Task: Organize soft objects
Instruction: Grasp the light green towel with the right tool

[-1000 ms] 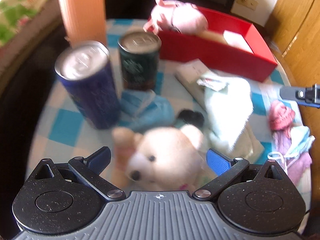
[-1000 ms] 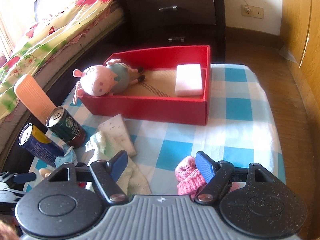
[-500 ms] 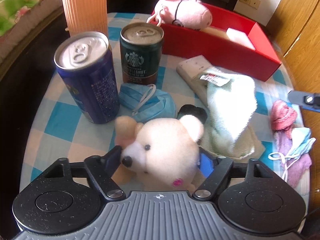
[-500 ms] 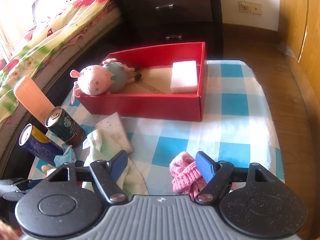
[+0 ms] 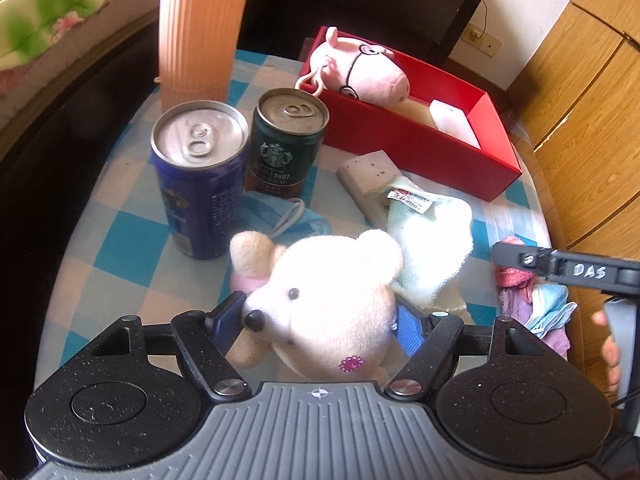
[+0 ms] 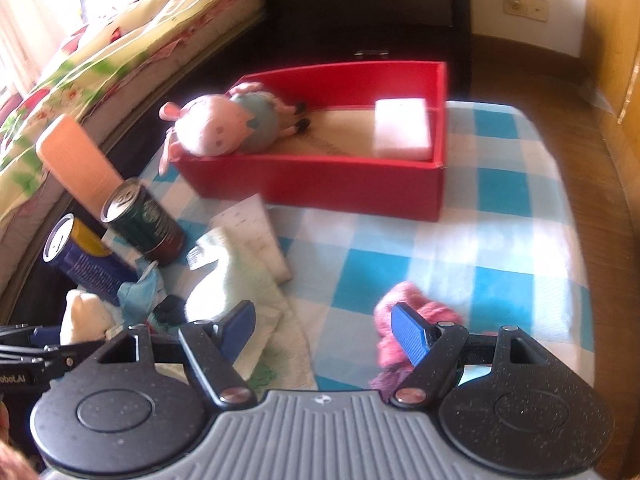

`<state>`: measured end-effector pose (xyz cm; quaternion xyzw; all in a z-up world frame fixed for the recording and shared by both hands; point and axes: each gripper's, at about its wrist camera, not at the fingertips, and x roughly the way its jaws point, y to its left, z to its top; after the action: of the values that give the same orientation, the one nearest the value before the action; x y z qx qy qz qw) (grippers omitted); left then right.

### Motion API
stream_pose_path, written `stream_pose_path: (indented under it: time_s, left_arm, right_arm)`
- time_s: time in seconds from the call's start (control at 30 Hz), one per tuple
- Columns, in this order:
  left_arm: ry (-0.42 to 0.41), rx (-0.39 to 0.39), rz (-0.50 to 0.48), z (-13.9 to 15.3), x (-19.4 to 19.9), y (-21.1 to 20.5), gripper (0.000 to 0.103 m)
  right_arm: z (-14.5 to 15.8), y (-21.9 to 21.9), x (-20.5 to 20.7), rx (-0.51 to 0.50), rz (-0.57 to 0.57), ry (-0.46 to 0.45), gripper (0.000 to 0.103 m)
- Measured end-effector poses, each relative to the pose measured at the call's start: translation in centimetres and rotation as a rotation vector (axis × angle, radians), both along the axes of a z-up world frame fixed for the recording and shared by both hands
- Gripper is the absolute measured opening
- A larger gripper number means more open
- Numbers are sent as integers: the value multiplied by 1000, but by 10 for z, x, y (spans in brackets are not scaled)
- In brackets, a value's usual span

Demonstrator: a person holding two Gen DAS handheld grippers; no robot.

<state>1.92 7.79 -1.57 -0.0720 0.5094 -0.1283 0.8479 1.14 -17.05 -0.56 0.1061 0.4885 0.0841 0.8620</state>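
Soft toys and cloths lie scattered on a counter (image 6: pixel 500 240) covered in blue-and-white check. A white teddy bear (image 5: pixel 340 304) sits near the camera, clamped at its head between the blue pads of the left gripper (image 5: pixel 320 316), its snout pointing left. Just beyond it lie a crumpled blue face mask (image 5: pixel 288 220) and a pale green towel (image 5: pixel 432 236) with a label, the towel partly covering a flat grey block (image 5: pixel 368 176). Two upright cans stand at the left: a blue can (image 5: pixel 200 176) and, touching it, a dark green can (image 5: pixel 288 140). A ribbed peach bottle (image 5: pixel 200 24) stands behind them. At the far side a red box (image 6: pixel 340 184) holds a pink pig plush (image 6: pixel 224 128) at its left end and a white sponge (image 6: pixel 404 128) at its right end. The right gripper (image 6: pixel 324 328) hovers over the near right part of the counter, its jaws fairly wide and holding nothing; its right pad sits in front of a pink knitted item (image 6: pixel 416 312), with bare cloth between the pads. This view is slightly blurred. A bed with a floral cover (image 6: pixel 100 60) runs along the left.
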Motion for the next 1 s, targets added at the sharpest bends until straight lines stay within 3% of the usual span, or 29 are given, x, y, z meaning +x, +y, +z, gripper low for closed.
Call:
stream_pose_path:
  time_s: [0.1, 0.23, 0.37, 0.4, 0.43, 0.53, 0.57, 0.7, 1.0]
  left_arm:
    - [29, -83, -8, -2, 0, 8, 75]
    - [35, -58, -5, -5, -1, 9, 74]
    - [41, -76, -6, -6, -2, 16, 76]
    - [48, -73, -4, -7, -1, 18, 77]
    - [50, -74, 3, -7, 0, 21, 77]
    - [45, -76, 20, -6, -1, 29, 77]
    - [44, -75, 20, -5, -1, 30, 77]
    - [40, -53, 9, -7, -3, 25, 76]
    - [33, -54, -10, -4, -1, 12, 76]
  right_arm:
    - [-8, 15, 3, 42, 32, 27, 53]
    - [-30, 37, 16, 129, 44, 98, 54]
    - [-54, 59, 24, 94, 65, 149, 55]
    - [-52, 64, 23, 73, 82, 128, 48]
    - [-51, 69, 23, 41, 101, 125, 27]
    - [-50, 64, 22, 21, 109, 144, 3]
    - [-50, 59, 22, 18, 105, 152, 0]
    - [-43, 38, 16, 10, 83, 138, 0]
    - [-7, 12, 5, 98, 46, 43, 0]
